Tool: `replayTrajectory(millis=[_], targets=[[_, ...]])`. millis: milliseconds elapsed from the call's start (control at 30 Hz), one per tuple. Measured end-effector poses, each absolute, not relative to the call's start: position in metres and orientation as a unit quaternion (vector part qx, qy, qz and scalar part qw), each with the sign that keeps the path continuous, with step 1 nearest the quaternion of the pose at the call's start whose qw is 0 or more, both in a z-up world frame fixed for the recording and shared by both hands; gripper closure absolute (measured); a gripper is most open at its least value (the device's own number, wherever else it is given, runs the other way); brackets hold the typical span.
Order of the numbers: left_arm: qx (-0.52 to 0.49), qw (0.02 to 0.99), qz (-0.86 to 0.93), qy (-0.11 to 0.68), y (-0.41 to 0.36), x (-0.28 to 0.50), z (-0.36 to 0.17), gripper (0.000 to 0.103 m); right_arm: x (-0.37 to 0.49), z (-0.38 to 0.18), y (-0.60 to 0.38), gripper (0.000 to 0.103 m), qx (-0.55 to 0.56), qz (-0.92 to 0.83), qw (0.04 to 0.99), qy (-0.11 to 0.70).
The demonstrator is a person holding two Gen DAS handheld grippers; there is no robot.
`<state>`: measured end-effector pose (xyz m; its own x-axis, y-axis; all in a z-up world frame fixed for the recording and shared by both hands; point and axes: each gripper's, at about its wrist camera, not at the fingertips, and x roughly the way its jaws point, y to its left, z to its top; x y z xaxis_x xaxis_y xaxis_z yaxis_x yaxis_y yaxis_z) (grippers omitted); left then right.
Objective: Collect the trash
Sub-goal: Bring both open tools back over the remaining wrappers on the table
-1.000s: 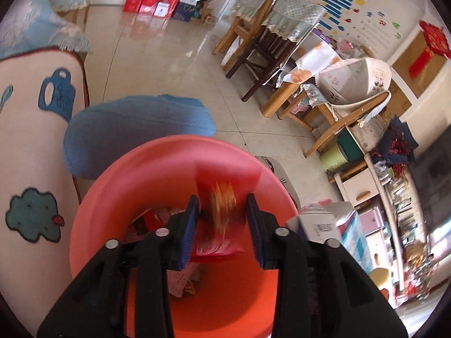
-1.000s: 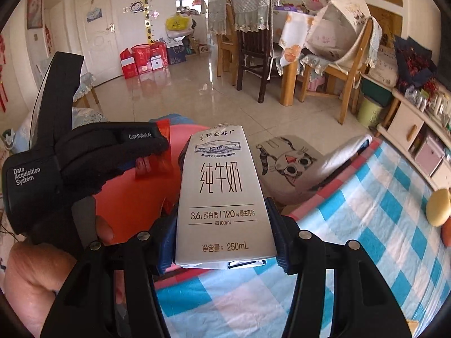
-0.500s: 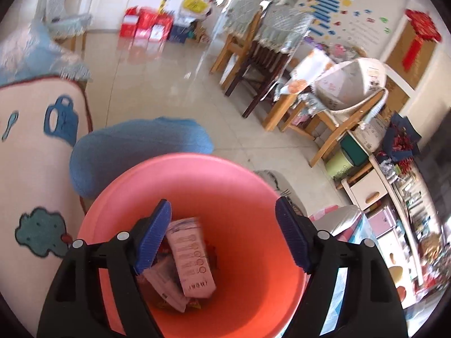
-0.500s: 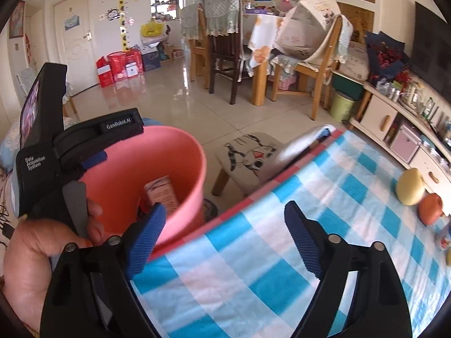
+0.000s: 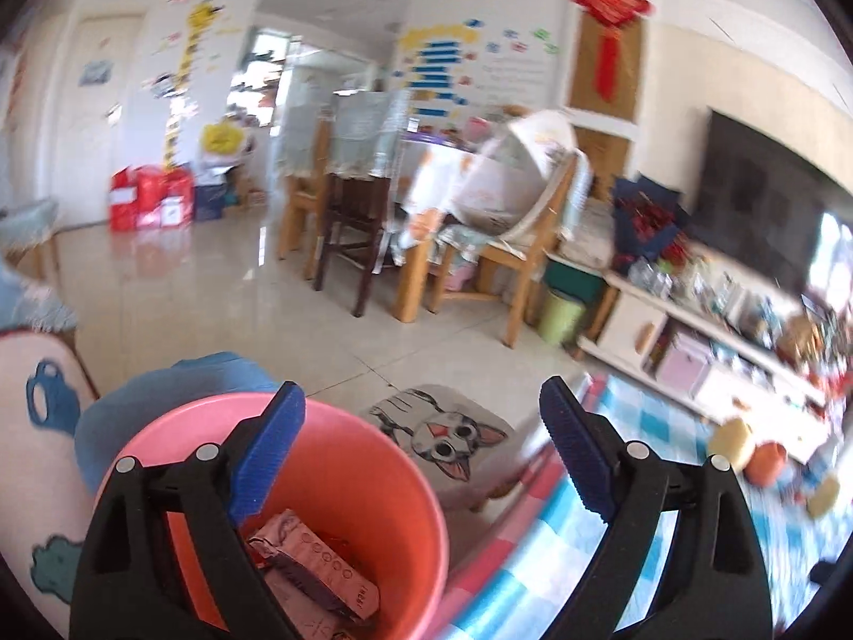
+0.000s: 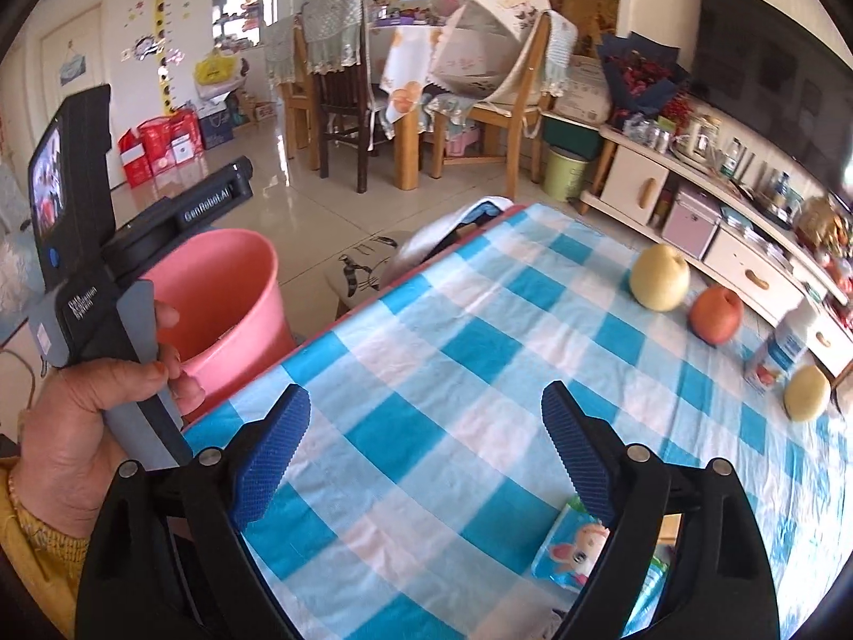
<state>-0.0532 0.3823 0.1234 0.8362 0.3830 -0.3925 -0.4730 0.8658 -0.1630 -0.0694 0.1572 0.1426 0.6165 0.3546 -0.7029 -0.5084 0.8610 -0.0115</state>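
Both tools, left tool [image 5: 421, 453] and right tool [image 6: 424, 450], have just been opening and are seen spread and empty; the snack packet [image 6: 573, 552] beside the pink bin [image 6: 224, 288] is best approached low.

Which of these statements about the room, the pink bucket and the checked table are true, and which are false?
1. The right gripper holds a milk carton. False: its jaws stand open with nothing between them.
2. The pink bucket has trash inside. True.
3. The tablecloth is red with white dots. False: blue and white checks.
4. Fruit lies on the table: a yellow pear beside a red apple. True.
5. The left gripper is open. True.
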Motion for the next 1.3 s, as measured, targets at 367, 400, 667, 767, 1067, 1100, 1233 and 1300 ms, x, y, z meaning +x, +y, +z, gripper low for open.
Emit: replayTrajectory(millis=[367, 400, 667, 767, 1067, 1100, 1233, 1300], targets=[[-0.064, 0.955, 0.186, 0.224, 0.337, -0.044, 0.125, 0.011, -0.088, 0.154, 0.088, 0.015, -0.062, 0.195, 0.911, 0.357], [-0.066, 0.956, 0.174, 0.227, 0.334, -0.044, 0.125, 0.011, -0.089, 0.156, 0.081, 0.015, -0.056, 0.191, 0.914, 0.355], [-0.028, 0.968, 0.089, 0.234, 0.295, -0.048, 0.120, 0.011, -0.092, 0.166, 0.020, 0.010, -0.004, 0.147, 0.926, 0.346], [-0.014, 0.970, 0.065, 0.234, 0.278, -0.048, 0.118, 0.011, -0.093, 0.168, 0.004, 0.010, 0.007, 0.137, 0.929, 0.343], [-0.007, 0.968, -0.028, 0.248, 0.228, -0.059, 0.109, 0.011, -0.096, 0.173, -0.028, 0.009, 0.031, 0.121, 0.931, 0.342], [-0.012, 0.967, -0.040, 0.250, 0.224, -0.061, 0.108, 0.011, -0.096, 0.174, -0.032, 0.009, 0.035, 0.118, 0.931, 0.343], [-0.027, 0.960, -0.077, 0.269, 0.207, -0.069, 0.101, 0.011, -0.096, 0.175, -0.048, 0.008, 0.050, 0.108, 0.931, 0.345], [-0.032, 0.954, -0.097, 0.280, 0.199, -0.073, 0.097, 0.011, -0.097, 0.176, -0.057, 0.008, 0.057, 0.103, 0.932, 0.344]])
